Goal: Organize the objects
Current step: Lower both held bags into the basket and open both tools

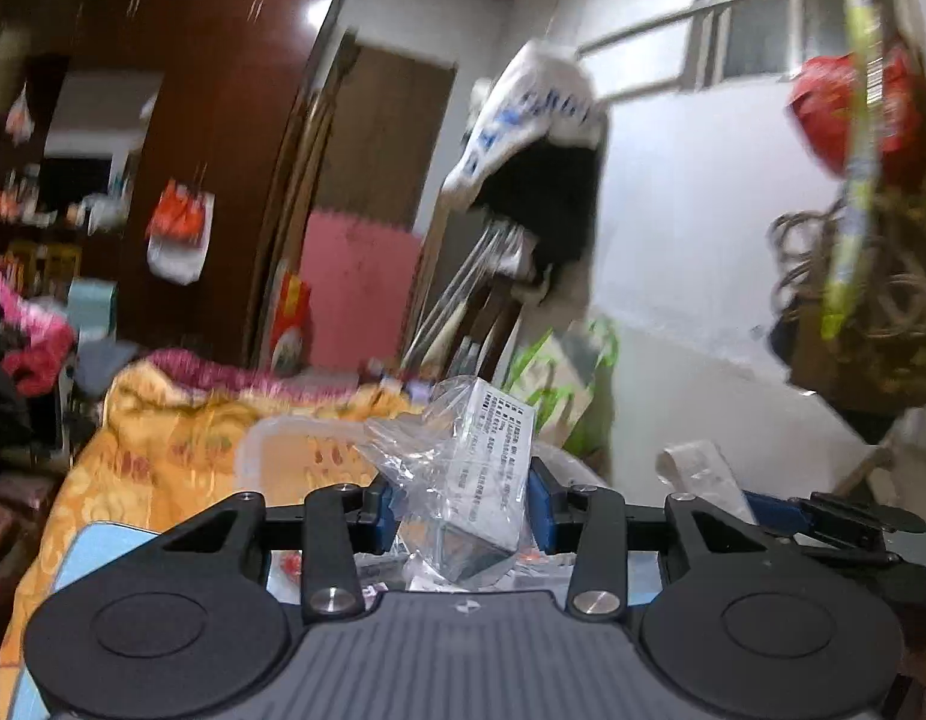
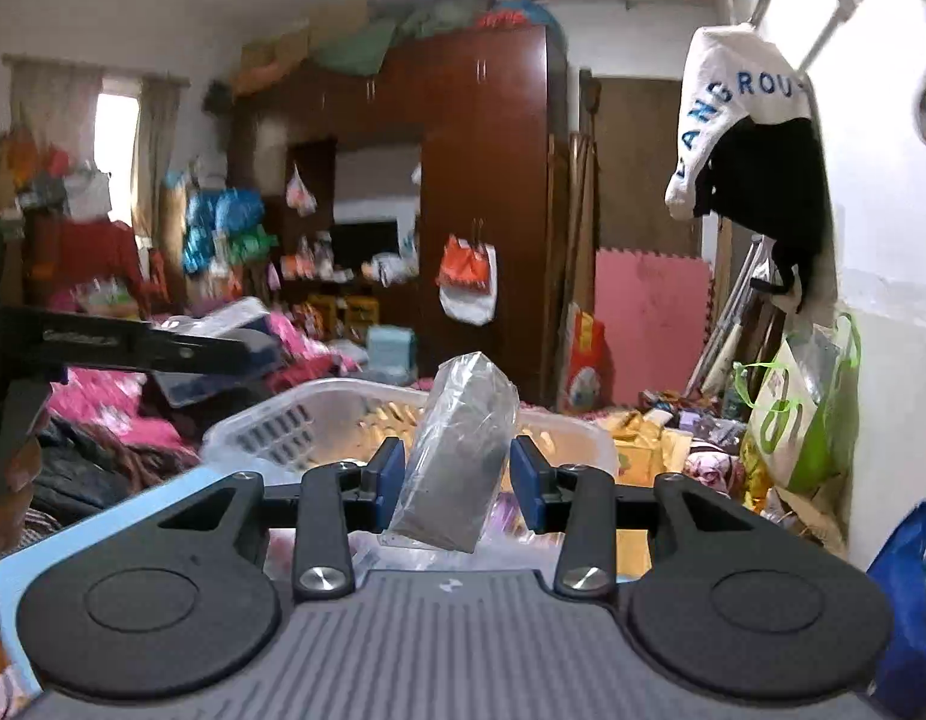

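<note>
In the left wrist view my left gripper (image 1: 463, 504) is shut on a white printed box in a crumpled clear plastic bag (image 1: 493, 462). The box stands tilted between the blue pads, lifted above the clutter. At that view's right edge, the right gripper's fingers (image 1: 781, 513) show side-on. In the right wrist view my right gripper (image 2: 456, 474) is shut on a grey box wrapped in clear plastic (image 2: 456, 450), which leans to the right. The left gripper's fingers (image 2: 162, 348) reach in from that view's left edge.
A white slatted plastic basket (image 2: 270, 426) sits just beyond both grippers on a yellow quilt (image 1: 162, 432). A green and white bag (image 2: 787, 420) leans on the right wall. A dark wardrobe (image 2: 481, 192) and a pink foam mat (image 2: 649, 324) stand behind. Clothes are piled at left.
</note>
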### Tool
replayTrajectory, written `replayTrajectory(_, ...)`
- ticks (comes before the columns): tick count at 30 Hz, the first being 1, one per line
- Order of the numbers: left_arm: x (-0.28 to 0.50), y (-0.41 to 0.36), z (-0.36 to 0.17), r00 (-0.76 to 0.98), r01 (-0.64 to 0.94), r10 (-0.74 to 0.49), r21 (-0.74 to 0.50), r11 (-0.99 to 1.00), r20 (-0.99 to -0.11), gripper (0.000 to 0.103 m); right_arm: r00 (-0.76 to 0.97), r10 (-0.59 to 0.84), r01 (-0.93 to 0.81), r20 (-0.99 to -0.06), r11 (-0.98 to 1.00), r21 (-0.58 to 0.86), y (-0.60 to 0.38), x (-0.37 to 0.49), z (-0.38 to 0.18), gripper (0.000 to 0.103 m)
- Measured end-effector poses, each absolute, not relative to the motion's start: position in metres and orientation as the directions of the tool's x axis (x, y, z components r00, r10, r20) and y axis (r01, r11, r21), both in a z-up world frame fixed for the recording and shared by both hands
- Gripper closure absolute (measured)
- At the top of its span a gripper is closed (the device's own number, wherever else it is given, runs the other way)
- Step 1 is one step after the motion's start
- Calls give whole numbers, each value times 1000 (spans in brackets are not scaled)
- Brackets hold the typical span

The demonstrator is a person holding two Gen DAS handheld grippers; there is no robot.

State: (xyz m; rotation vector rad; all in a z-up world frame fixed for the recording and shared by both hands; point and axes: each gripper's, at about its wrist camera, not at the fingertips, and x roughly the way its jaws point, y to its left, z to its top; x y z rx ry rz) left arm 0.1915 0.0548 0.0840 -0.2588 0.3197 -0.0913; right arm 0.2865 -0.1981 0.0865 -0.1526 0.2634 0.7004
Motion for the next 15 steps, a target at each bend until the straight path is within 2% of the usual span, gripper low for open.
replayTrajectory(2,214,56,81,931,17,-117,-279,960,-346,58,723,604,-652,-336,757,-42,-185,305,82,60)
replayTrajectory(4,228,56,75,917,9,-118,-277,961,-380,55,718,601,-652,-351,758,-37,-180,312,73,55)
replayTrajectory(5,232,54,73,909,2,-109,-256,967,-403,44,723,592,-647,-357,761,-49,-177,314,69,41)
replayTrajectory(6,235,51,70,902,-14,-84,-223,975,-423,35,736,580,-636,-349,769,-63,-179,311,66,32)
replayTrajectory(7,234,50,68,903,-31,-56,-195,980,-425,33,747,571,-627,-339,775,-76,-181,307,63,17)
replayTrajectory(8,230,49,68,910,-40,-34,-167,985,-414,30,753,570,-625,-330,776,-84,-186,301,62,11)
replayTrajectory(11,218,58,69,919,-58,-16,-175,983,-394,27,742,602,-640,-295,767,-43,-206,283,65,3)
replayTrajectory(13,189,63,69,939,-32,-42,-208,978,-343,27,724,640,-660,-256,751,10,-227,264,61,0)
replayTrajectory(15,155,63,57,945,13,-82,-212,977,-316,19,694,672,-686,-258,726,47,-244,246,45,0)
